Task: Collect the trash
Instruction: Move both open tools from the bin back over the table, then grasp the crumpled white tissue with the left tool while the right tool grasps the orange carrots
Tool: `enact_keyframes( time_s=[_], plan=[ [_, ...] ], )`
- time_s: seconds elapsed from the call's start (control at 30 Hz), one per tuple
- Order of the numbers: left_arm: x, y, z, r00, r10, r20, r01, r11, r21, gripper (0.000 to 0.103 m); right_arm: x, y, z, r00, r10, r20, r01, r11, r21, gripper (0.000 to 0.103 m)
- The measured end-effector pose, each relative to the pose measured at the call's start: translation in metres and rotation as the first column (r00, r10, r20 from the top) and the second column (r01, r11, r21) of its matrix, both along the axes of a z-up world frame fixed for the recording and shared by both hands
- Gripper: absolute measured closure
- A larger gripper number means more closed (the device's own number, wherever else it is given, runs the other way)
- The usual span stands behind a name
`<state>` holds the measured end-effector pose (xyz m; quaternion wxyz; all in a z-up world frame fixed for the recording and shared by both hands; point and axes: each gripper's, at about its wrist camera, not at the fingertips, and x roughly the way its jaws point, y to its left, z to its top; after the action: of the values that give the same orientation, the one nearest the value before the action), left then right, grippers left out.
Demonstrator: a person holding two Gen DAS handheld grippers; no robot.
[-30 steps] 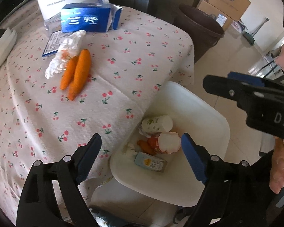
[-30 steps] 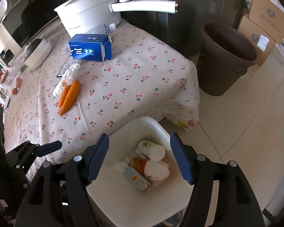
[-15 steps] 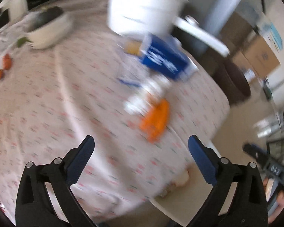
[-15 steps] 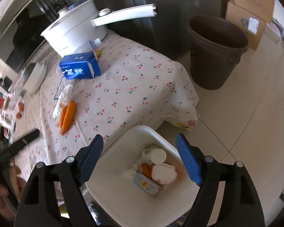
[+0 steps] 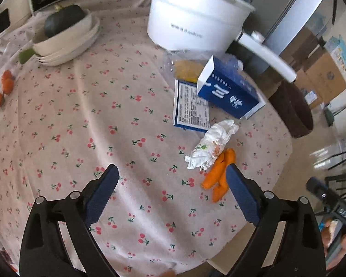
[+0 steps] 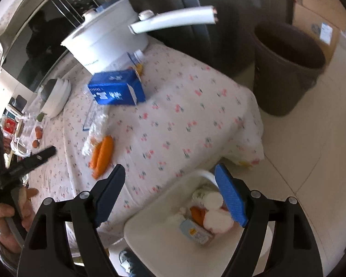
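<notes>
- While the left gripper (image 5: 171, 192) is held above the cherry-print tablecloth (image 5: 85, 124), its blue-padded jaws are spread wide and nothing is gripped.
- A crumpled white paper wrapper (image 5: 211, 144) is seen touching two orange carrots (image 5: 219, 174), just beside the gripper's right finger.
- The right gripper (image 6: 170, 195) is likewise spread wide and empty, poised over a white plastic bin (image 6: 163, 237) beside the table.
- Collected trash (image 6: 207, 214) is seen inside the bin.

Left gripper (image 5: 171, 192) now swung from over the white bin (image 6: 163, 235) to above the tablecloth (image 5: 103, 120).
</notes>
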<state>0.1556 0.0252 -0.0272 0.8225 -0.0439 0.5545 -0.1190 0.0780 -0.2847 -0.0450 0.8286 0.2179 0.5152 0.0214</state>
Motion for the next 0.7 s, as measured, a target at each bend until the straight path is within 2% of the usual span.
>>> enact_keyframes(
  time_s=[0.07, 0.2, 0.3, 0.4, 0.5, 0.57, 0.7],
  plan=[
    [0.007, -0.006, -0.004, 1.000, -0.023, -0.004, 0.023, 1.000, -0.008, 0.013, 0.008, 0.004, -0.002, 1.000, 0.028, -0.007, -0.028, 0.999, 0.038, 0.025],
    [0.019, -0.012, -0.011, 1.000, -0.008, -0.002, 0.008, 1.000, 0.010, 0.010, 0.037, 0.006, 0.000, 0.998, 0.056, 0.007, -0.056, 0.998, 0.020, 0.025],
    [0.027, -0.019, -0.017, 0.999, -0.035, 0.005, 0.035, 0.999, 0.030, 0.007, 0.059, 0.011, -0.012, 0.997, 0.075, -0.022, -0.074, 0.996, 0.049, 0.025],
    [0.032, -0.026, -0.022, 0.997, -0.075, -0.016, 0.075, 0.997, -0.013, 0.007, 0.072, 0.025, -0.027, 0.992, 0.102, -0.070, -0.102, 0.995, 0.006, 0.031],
    [0.036, -0.032, -0.028, 0.996, -0.088, -0.034, 0.087, 0.996, -0.038, 0.007, 0.074, 0.028, -0.037, 0.988, 0.094, -0.122, -0.092, 0.995, 0.028, 0.041],
    [0.039, -0.039, -0.030, 0.992, -0.119, -0.035, 0.118, 0.993, -0.027, 0.009, 0.074, 0.023, -0.035, 0.991, 0.063, -0.118, -0.055, 0.996, 0.067, 0.044],
    [0.042, -0.052, -0.036, 0.989, -0.144, -0.046, 0.143, 0.989, -0.025, 0.020, 0.074, 0.022, -0.033, 0.993, 0.049, -0.111, -0.039, 0.995, 0.089, 0.048]
  ],
)
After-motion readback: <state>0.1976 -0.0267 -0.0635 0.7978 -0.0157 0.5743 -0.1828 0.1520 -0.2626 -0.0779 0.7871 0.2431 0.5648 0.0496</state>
